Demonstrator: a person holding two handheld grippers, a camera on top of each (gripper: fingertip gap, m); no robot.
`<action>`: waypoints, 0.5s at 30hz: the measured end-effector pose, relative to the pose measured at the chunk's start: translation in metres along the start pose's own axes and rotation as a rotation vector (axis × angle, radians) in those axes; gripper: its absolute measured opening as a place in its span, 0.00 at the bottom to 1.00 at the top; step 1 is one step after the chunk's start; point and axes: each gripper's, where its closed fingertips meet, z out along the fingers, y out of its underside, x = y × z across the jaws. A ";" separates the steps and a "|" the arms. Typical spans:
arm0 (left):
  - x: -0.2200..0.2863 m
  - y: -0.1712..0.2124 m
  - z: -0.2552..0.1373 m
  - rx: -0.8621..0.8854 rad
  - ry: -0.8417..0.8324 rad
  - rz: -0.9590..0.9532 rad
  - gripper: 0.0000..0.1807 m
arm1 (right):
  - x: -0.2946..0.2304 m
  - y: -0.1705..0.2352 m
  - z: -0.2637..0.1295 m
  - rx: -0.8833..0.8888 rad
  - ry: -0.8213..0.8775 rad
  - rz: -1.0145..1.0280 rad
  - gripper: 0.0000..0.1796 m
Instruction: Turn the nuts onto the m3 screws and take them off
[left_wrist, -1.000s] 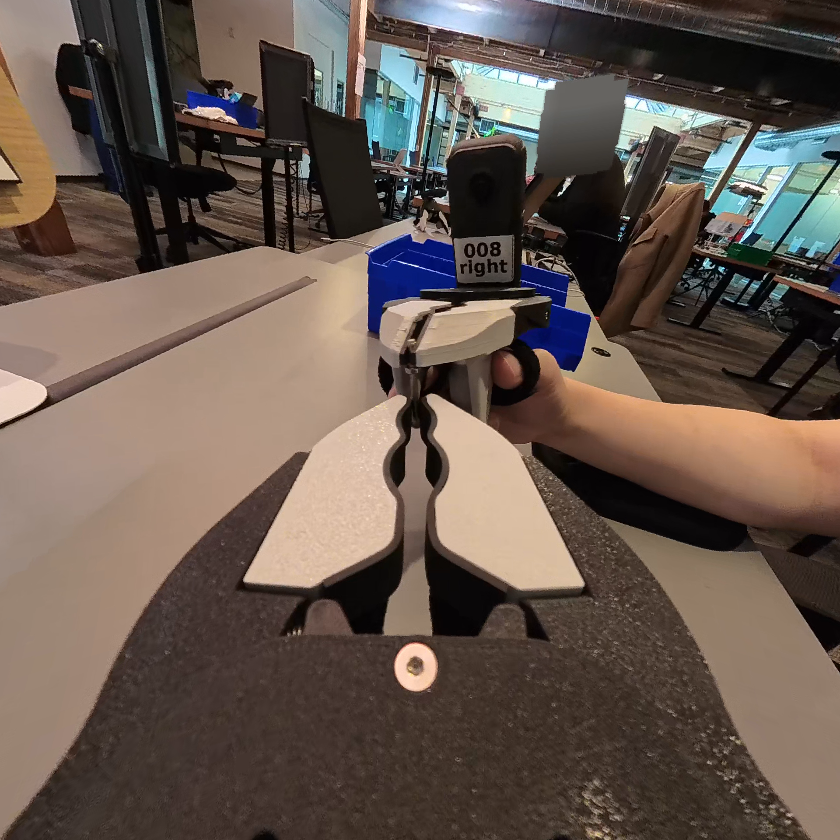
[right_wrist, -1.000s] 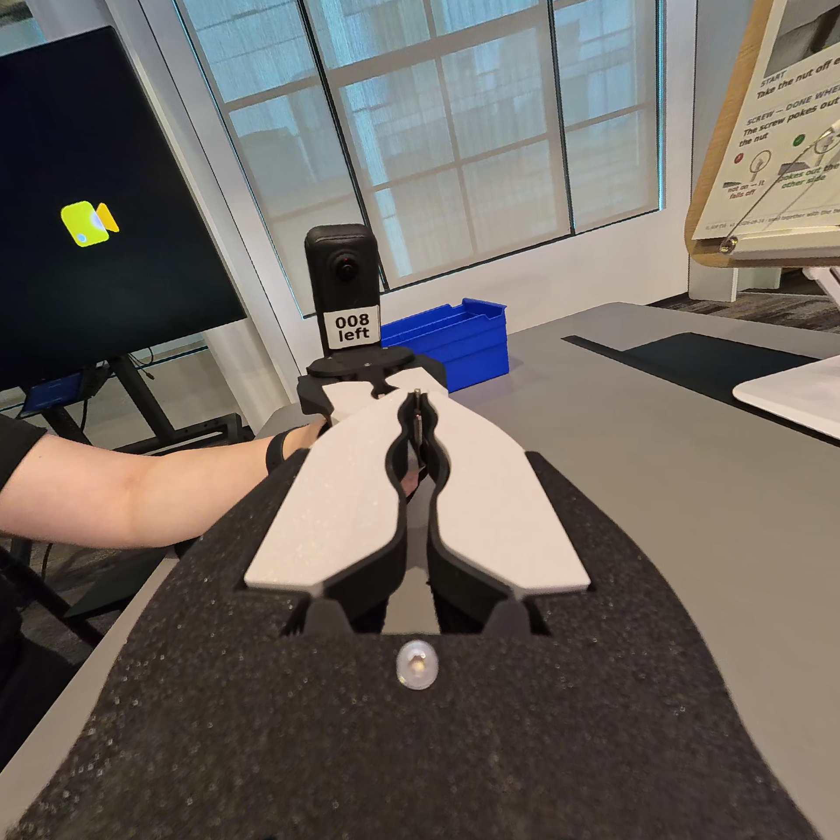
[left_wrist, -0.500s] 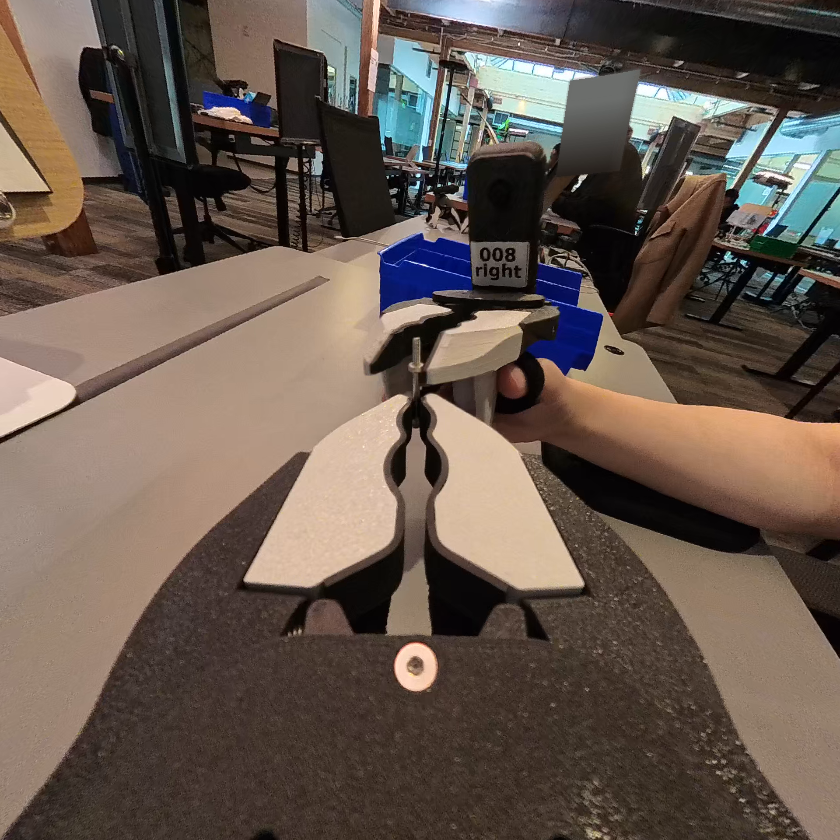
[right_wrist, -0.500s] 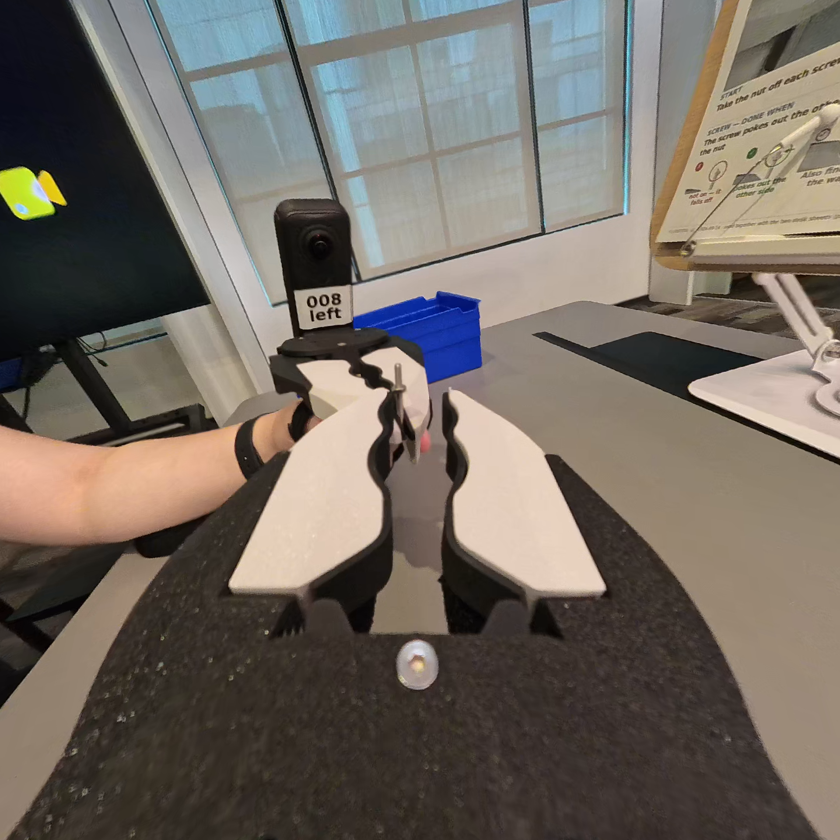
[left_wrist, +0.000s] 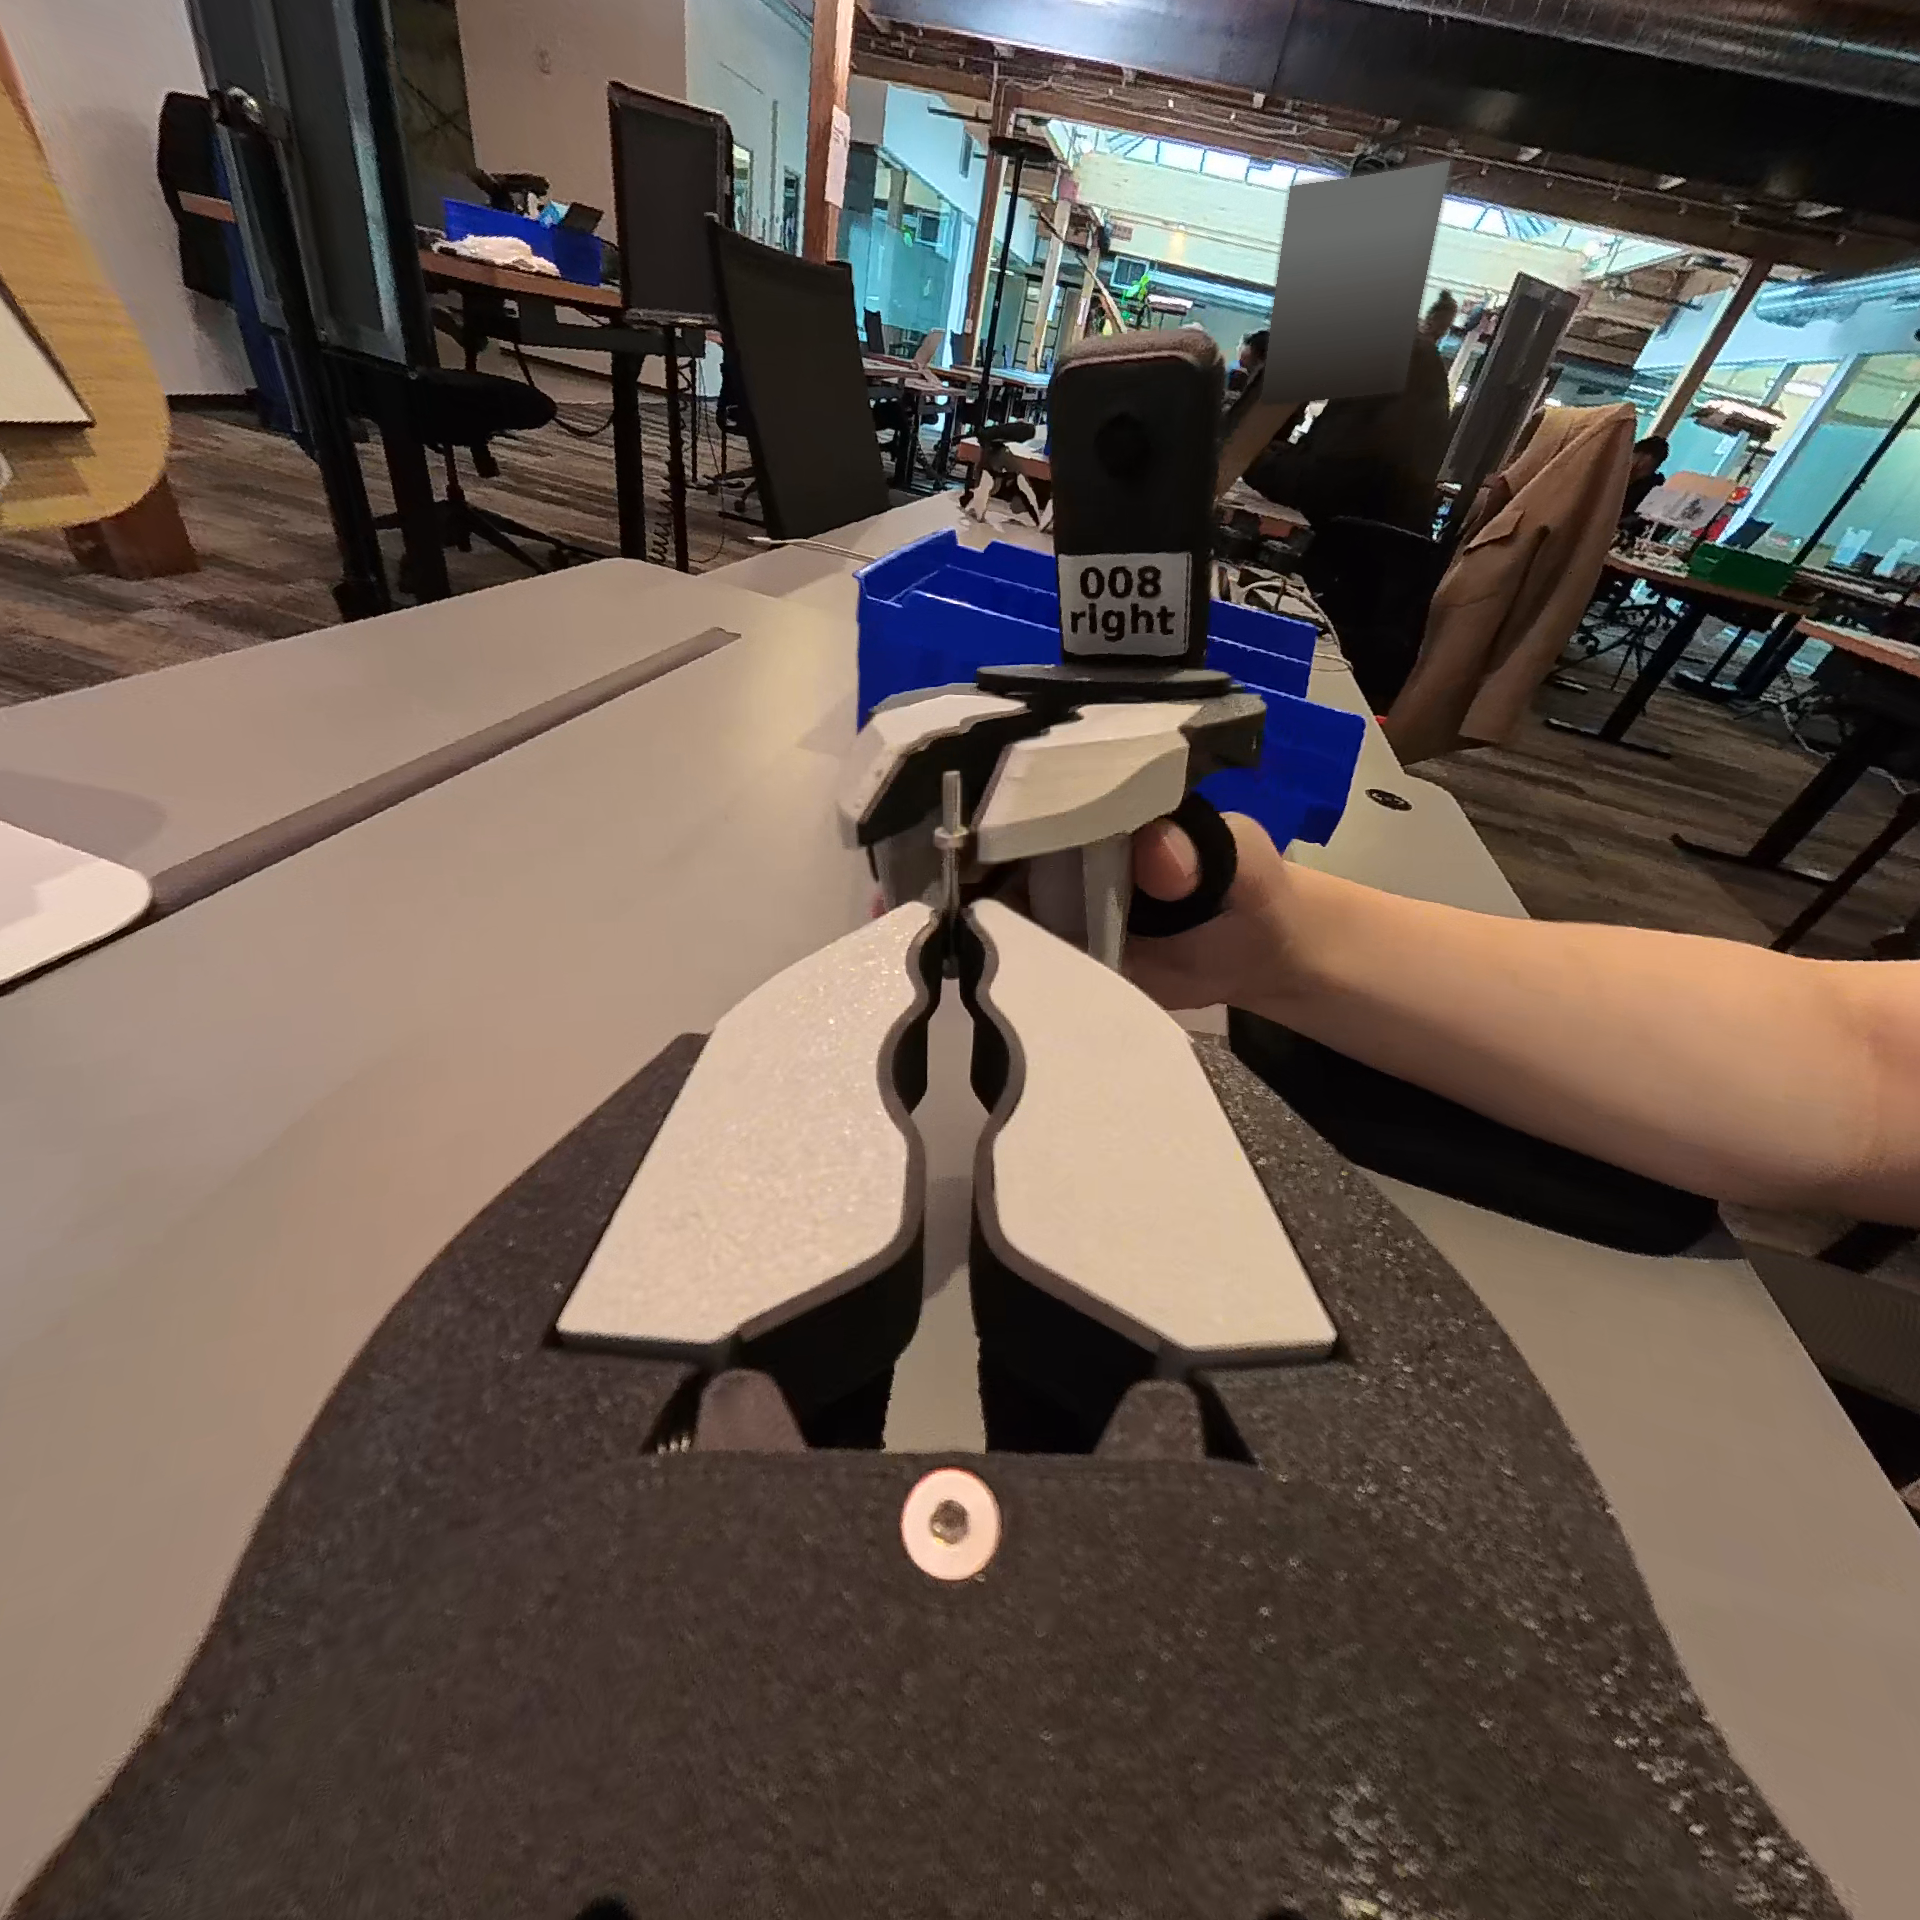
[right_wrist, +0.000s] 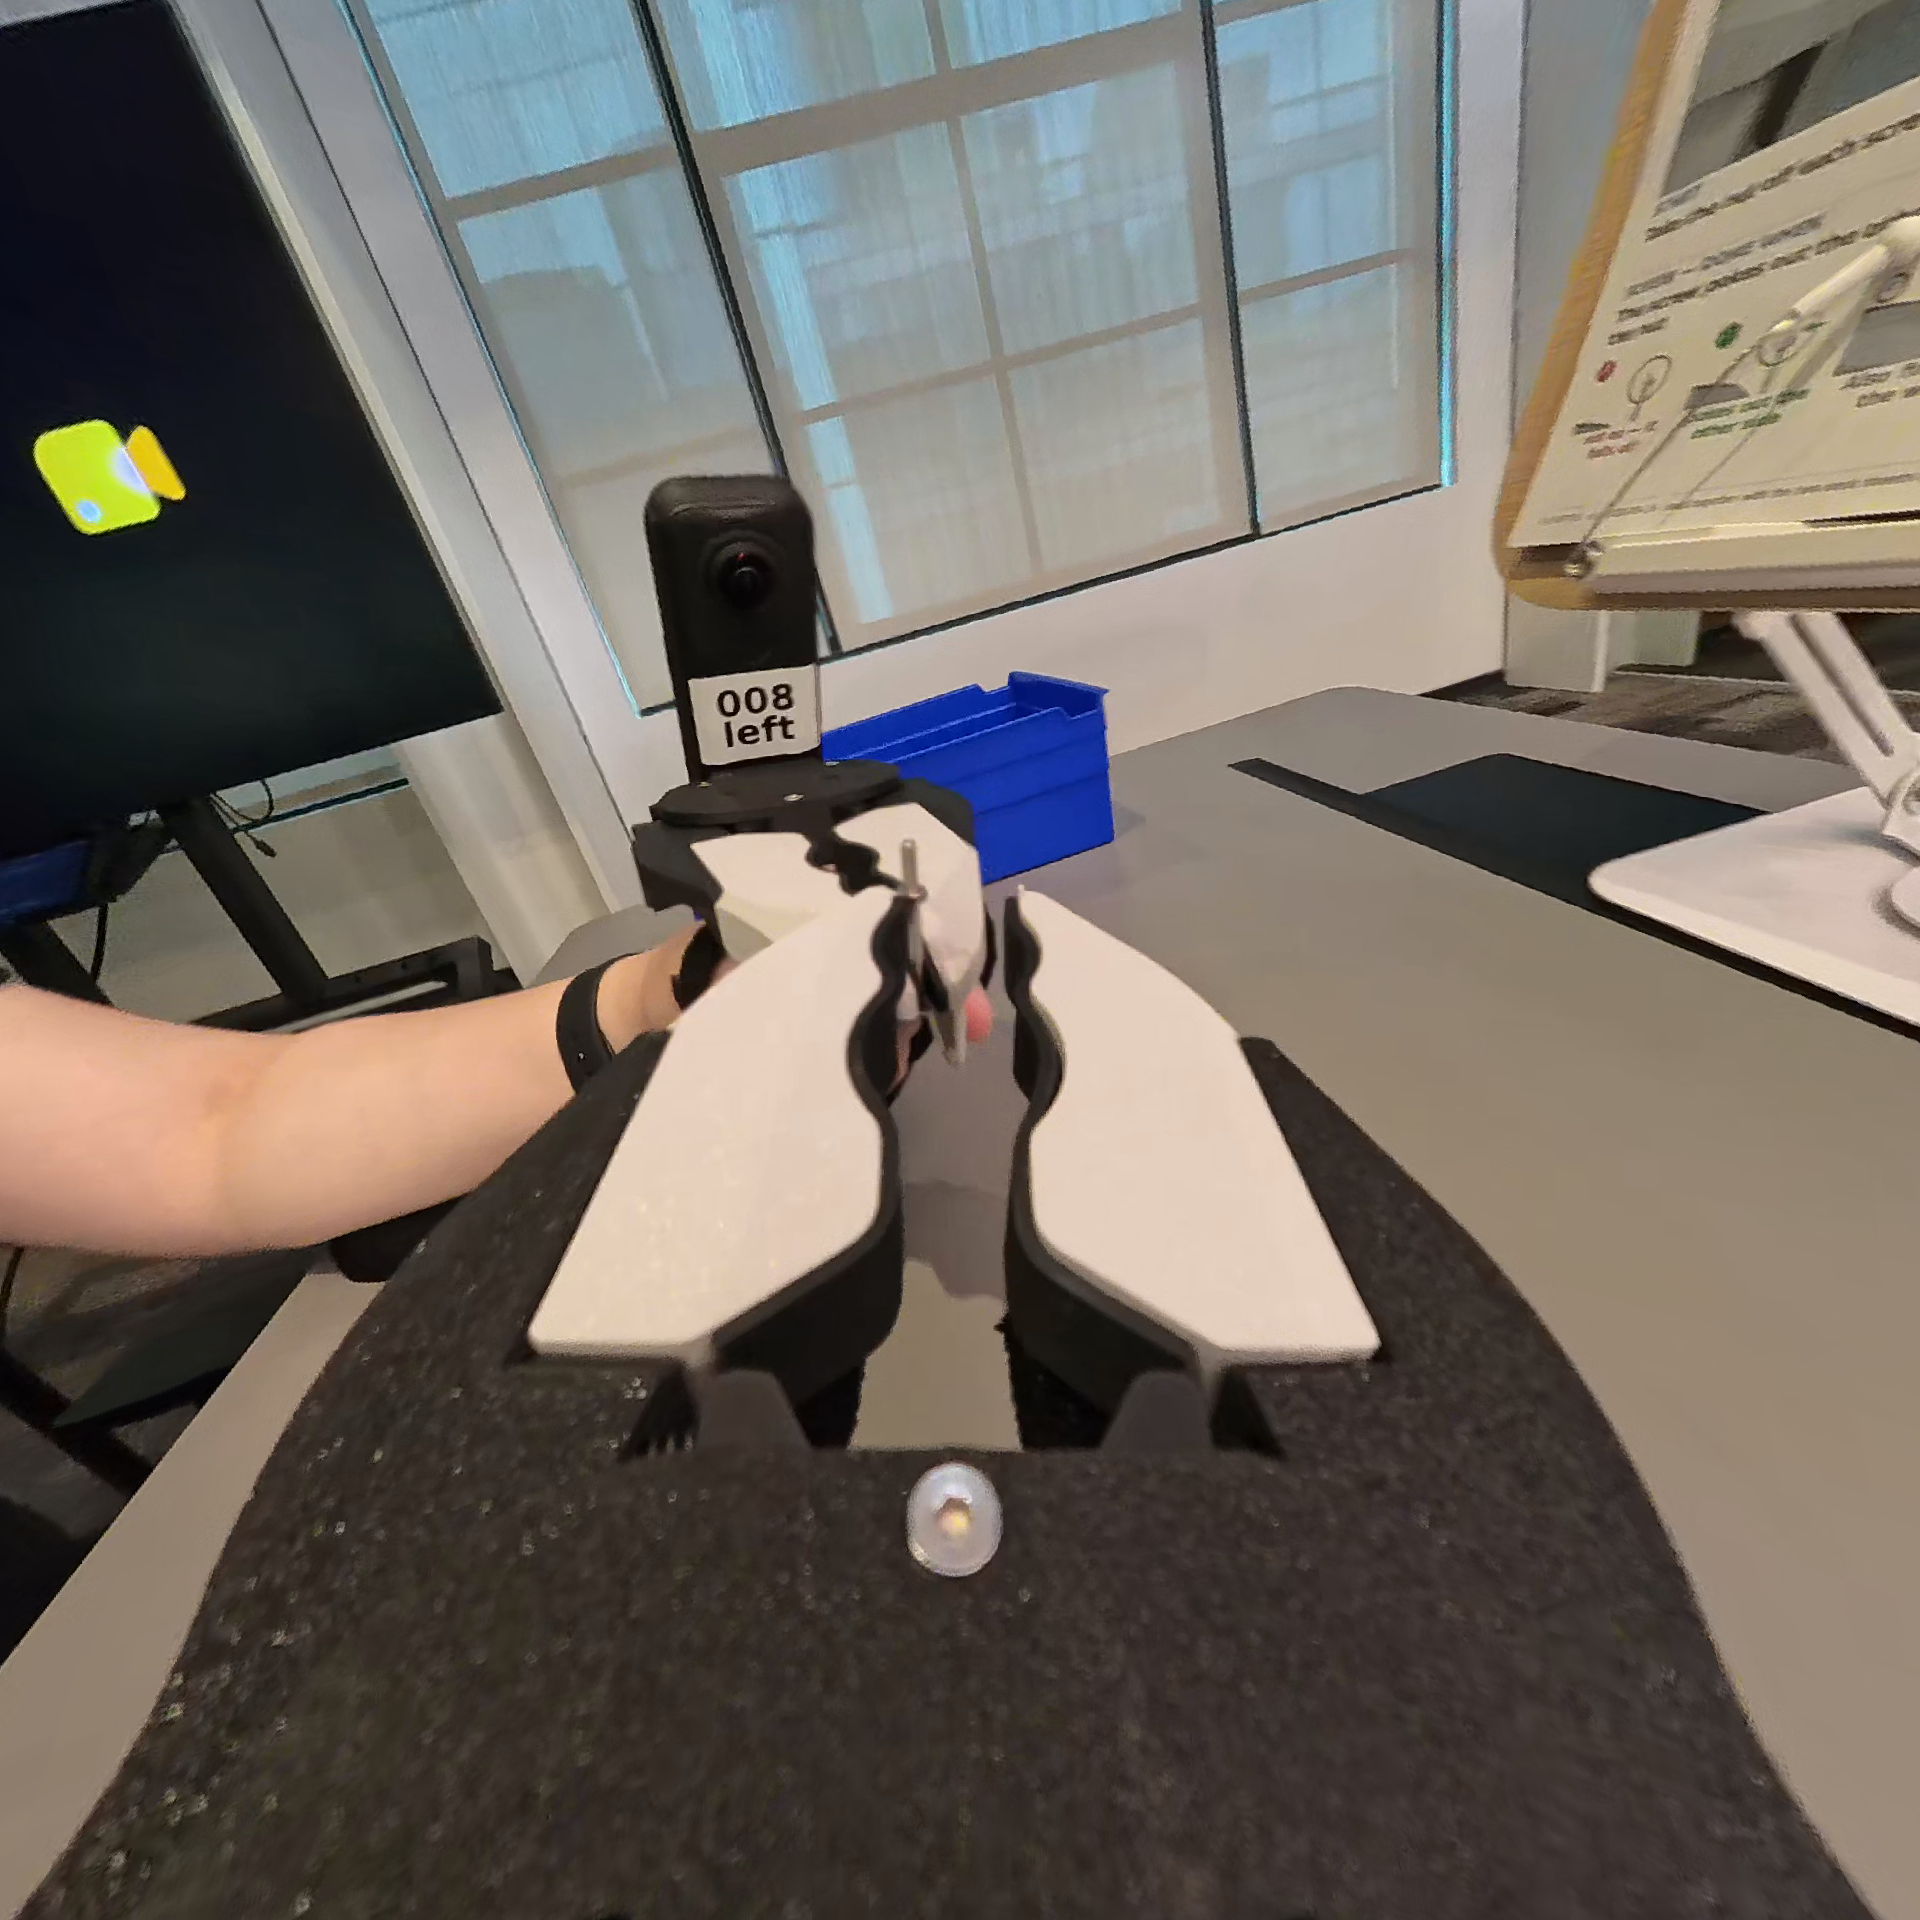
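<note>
**Screw pinched upright, nut partway along its thread**

Above the grey table (left_wrist: 436, 935), the left gripper (left_wrist: 948, 920) is clamped on the lower end of a thin m3 screw (left_wrist: 950, 821), so the shank stands up past the fingertips into free air. Held this way, the thread is exposed on all sides, which I judge lets the other tool reach the nut without touching the table.

Facing it, the right gripper (right_wrist: 951, 914) has its jaws parted and holds nothing; the screw, seen from this side (right_wrist: 910, 883), stands just off the inner edge of its left finger, with the right finger apart from it. That spread looks like a regrip between turns, though I cannot say which way the nut is meant to travel.

As for the screw itself, it is slim, bright metal, slightly tilted in the right wrist view. A small silver nut (left_wrist: 950, 833) sits as a narrow collar partway along the shank, bare thread above and below. Two blue bins (left_wrist: 1049, 634) wait behind.
</note>
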 end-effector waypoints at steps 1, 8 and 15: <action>-0.001 0.000 -0.001 0.004 0.002 -0.005 0.01 | 0.003 -0.002 -0.003 0.009 0.014 0.006 0.08; 0.002 0.001 0.001 -0.003 0.012 -0.002 0.01 | -0.012 -0.001 0.008 -0.003 -0.029 -0.025 0.09; 0.001 -0.002 -0.002 0.011 0.010 -0.010 0.01 | 0.006 -0.008 -0.008 0.044 0.022 0.023 0.07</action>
